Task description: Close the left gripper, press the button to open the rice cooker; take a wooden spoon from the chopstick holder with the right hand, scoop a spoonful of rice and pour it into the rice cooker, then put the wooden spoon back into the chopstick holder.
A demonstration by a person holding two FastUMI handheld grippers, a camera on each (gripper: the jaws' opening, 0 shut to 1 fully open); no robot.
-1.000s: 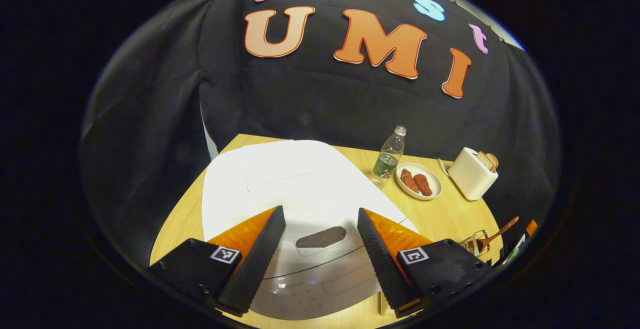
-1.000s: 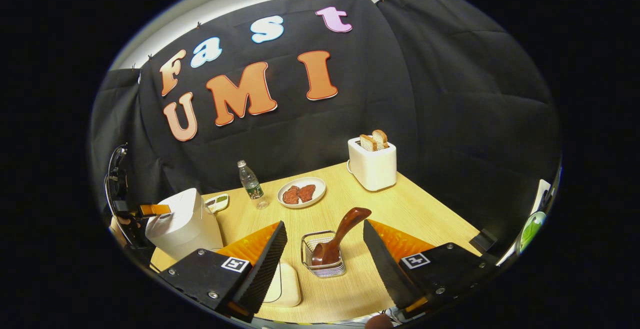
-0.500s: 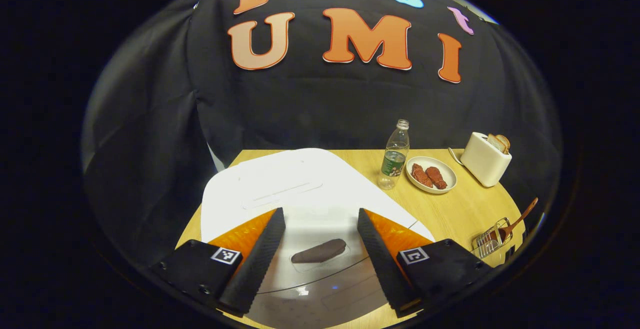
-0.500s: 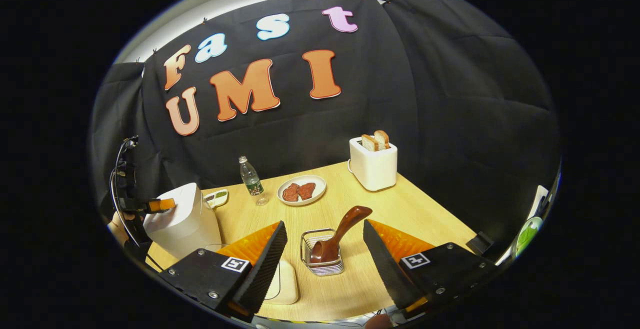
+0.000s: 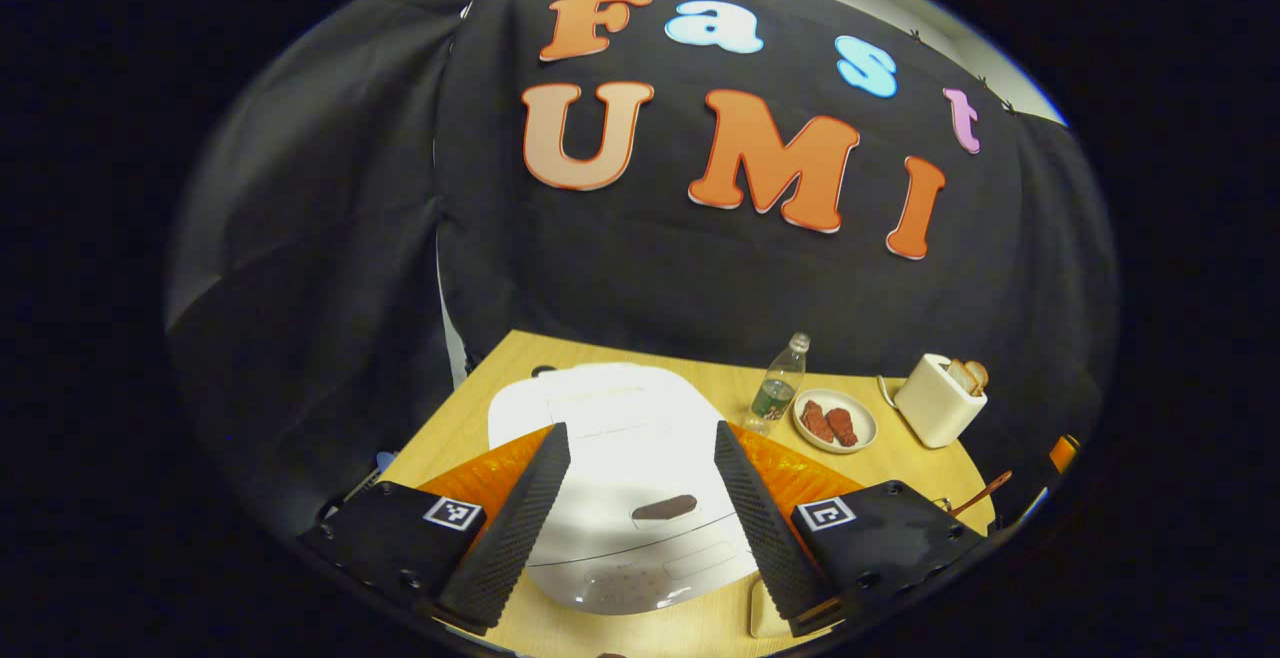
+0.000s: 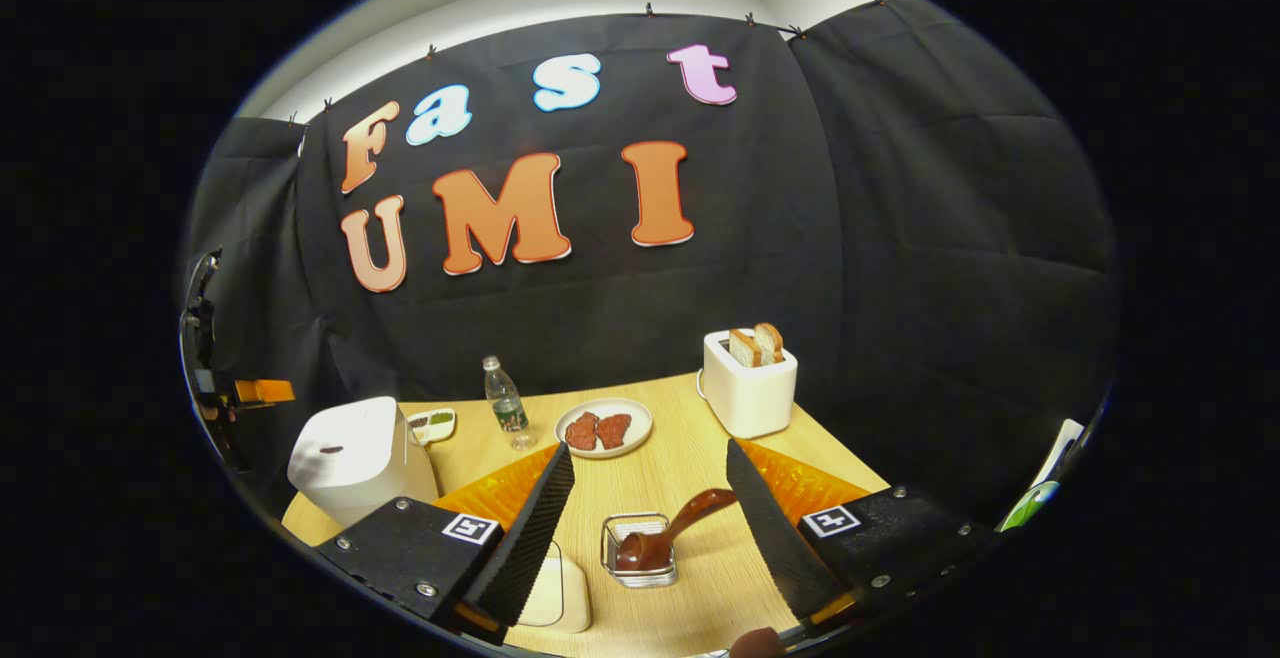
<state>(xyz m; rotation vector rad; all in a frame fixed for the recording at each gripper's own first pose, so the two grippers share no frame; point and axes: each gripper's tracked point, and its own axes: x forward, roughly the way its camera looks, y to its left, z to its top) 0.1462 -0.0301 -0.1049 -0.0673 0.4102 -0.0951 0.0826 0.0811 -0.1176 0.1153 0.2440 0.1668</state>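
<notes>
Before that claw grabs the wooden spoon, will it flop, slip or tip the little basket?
The wooden spoon looks rigid, so it should not flop. Its glossy handle may be somewhat slippery. It leans in the small wire chopstick holder, which looks light, so a sideways pull might tip it.

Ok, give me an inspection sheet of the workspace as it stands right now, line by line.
Surface: wooden table, dry.
Job's things: rice cooker lid shut, button unpressed; wooden spoon leaning in chopstick holder.
Clutter: water bottle, plate of meat, toaster with bread, small dish.
Grippers: left gripper open above the cooker; right gripper open above the holder.
Cables: nothing seen.
Surroundings: black cloth wall.
</notes>
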